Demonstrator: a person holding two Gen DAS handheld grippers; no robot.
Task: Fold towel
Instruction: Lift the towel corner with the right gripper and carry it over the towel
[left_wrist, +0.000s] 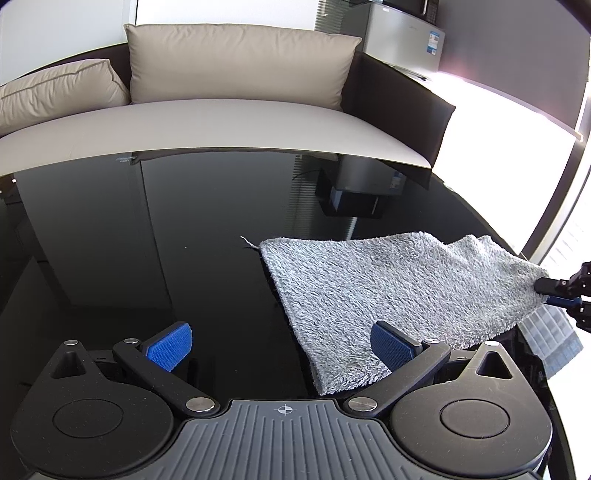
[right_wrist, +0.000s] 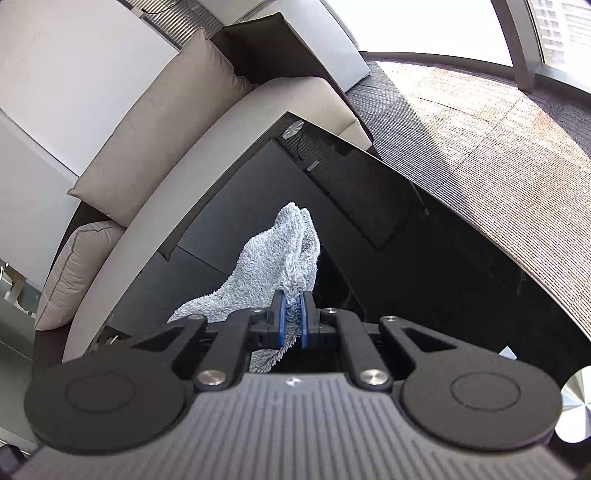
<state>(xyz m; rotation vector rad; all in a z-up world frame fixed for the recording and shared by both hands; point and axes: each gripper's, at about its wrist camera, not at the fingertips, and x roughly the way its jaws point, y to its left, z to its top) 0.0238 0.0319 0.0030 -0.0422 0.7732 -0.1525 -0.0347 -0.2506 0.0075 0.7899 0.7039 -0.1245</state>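
A grey fluffy towel (left_wrist: 384, 291) lies on the black glass table (left_wrist: 184, 240), its right end lifted. My right gripper (left_wrist: 546, 293) is shut on that raised right edge; in the right wrist view the towel (right_wrist: 280, 254) is pinched between the blue pads, midway (right_wrist: 291, 317). My left gripper (left_wrist: 280, 347) is open and empty, low over the table at the towel's near left corner, its right blue pad (left_wrist: 391, 349) over the towel's edge.
A beige sofa with cushions (left_wrist: 236, 62) runs along the table's far side. A silver cabinet (left_wrist: 402, 40) stands at the back right. Carpeted floor (right_wrist: 480, 129) lies beyond the table's right edge (right_wrist: 461, 221).
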